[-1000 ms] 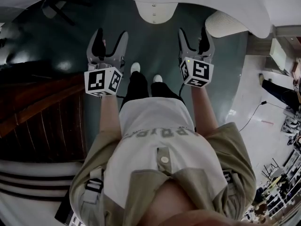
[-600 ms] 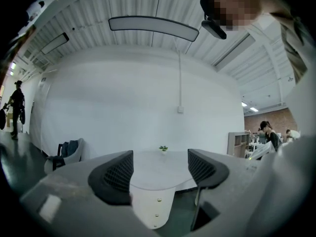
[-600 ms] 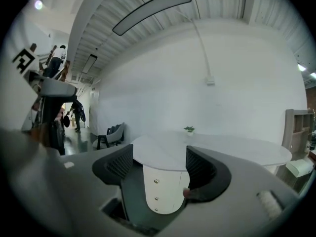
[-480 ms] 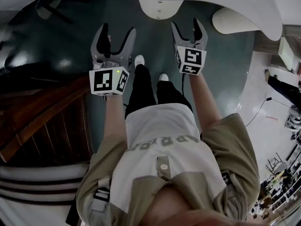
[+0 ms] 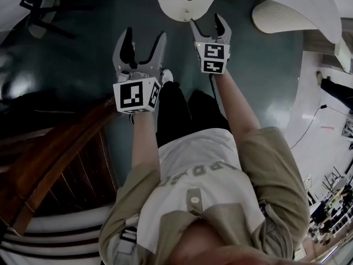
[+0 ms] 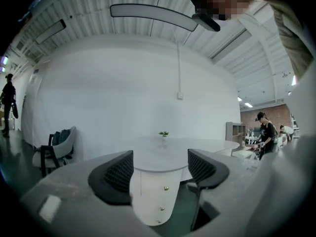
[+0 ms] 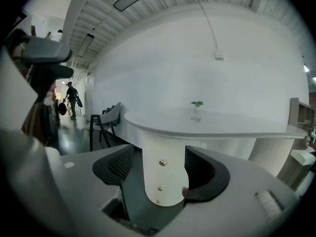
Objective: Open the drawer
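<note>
Drawer pedestal [image 7: 159, 179], white, three brass knobs [image 7: 162, 163], under white desk [image 7: 212, 125]; dark glossy floor [image 5: 83, 65]. Left gripper [image 5: 144, 37] and right gripper [image 5: 207, 22]: jaws spread, empty.

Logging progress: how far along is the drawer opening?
Done: nothing; the drawers in the table's pedestal look shut. In hand: left gripper and right gripper open, empty, pointed at the knobs, not touching. Left: close in, grip a knob, pull.

Looks steeply down in head view; faces level, forward, fairly near in gripper views; shares white rounded brass-knobbed drawer pedestal [image 5: 176, 10] [image 6: 153, 186] [image 7: 163, 147].
</note>
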### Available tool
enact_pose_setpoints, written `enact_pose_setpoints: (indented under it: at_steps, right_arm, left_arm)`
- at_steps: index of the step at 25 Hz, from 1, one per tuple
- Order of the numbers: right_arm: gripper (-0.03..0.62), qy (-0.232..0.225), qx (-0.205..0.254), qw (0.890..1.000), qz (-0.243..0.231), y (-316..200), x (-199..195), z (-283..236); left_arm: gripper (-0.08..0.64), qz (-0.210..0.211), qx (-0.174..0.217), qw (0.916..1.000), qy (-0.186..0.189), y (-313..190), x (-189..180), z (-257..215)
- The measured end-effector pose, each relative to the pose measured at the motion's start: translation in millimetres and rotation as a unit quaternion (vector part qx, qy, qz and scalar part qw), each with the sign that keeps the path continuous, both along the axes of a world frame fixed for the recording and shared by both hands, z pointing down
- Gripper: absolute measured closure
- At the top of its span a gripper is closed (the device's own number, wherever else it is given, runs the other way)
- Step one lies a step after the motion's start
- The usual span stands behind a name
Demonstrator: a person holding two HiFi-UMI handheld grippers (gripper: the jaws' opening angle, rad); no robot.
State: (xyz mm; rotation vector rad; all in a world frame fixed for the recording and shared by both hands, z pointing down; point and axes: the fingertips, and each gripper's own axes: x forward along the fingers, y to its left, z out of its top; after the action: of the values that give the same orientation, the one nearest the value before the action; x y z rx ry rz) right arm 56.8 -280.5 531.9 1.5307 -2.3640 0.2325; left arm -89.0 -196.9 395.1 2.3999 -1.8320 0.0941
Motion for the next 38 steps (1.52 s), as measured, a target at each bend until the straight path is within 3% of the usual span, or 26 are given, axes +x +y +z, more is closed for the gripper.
enact_pose_setpoints:
  at_steps: [8,17,23,38]
  right_arm:
    - [0.268,-0.006,-0.033,0.999,0.025,-52,-18,90]
    - [0.273,-0.007,-0.033,0.999,0.032,-98,-43,154]
    - [0.273,-0.008,-0.02,0.999,0.038,-124,-47,174]
    - [0.438,-0.001,-0.007,0.995,0.1,-145,-40,164]
  left_arm:
    - [0.213,0.007,-0.015,0.9997,0.016,-28,-7,75]
    - [0.213,0.026,-0.02,0.999,0.031,-53,-15,144]
    - [0.213,0.033,-0.016,0.9988,0.034,-69,-16,170]
    - [0.213,0.024,-0.035,0.9986,0.033,-79,-38,191]
